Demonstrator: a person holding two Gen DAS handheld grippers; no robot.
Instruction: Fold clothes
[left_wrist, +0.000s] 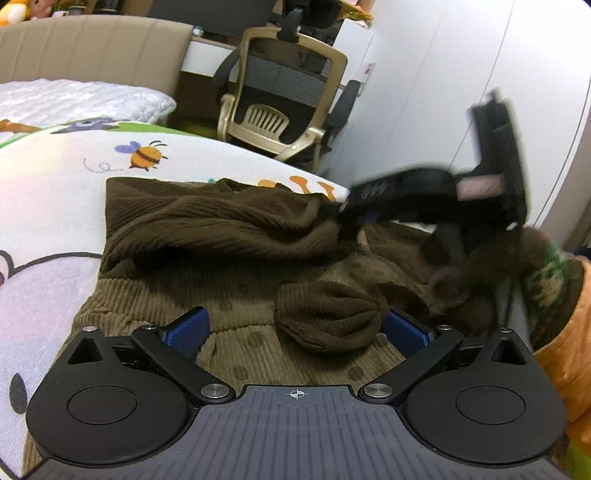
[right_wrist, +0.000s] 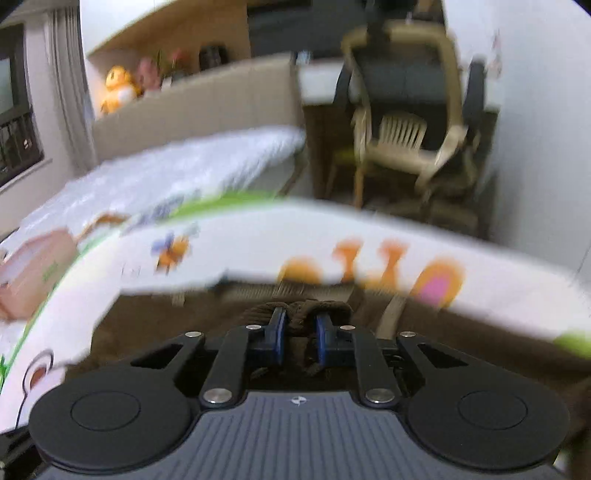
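Bed (left_wrist: 55, 206) — cartoon sheet, brown sweater (left_wrist: 207, 225) on it.

A beige office chair (left_wrist: 284, 110) stands by white walls (left_wrist: 443, 74), beside a bed's tan headboard (left_wrist: 92, 51).

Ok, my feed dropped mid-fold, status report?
Left gripper open, empty. Right gripper shut on brown sweater. Sweater bunched on tan dotted garment. Nothing blocking.

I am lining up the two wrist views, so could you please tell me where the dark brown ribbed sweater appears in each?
Left wrist view: the dark brown ribbed sweater lies across the middle, its right end pinched by the right hand-held gripper.
Right wrist view: only a bunched fold shows, low centre, clamped between the blue fingers.
Shared landmark: the beige office chair.
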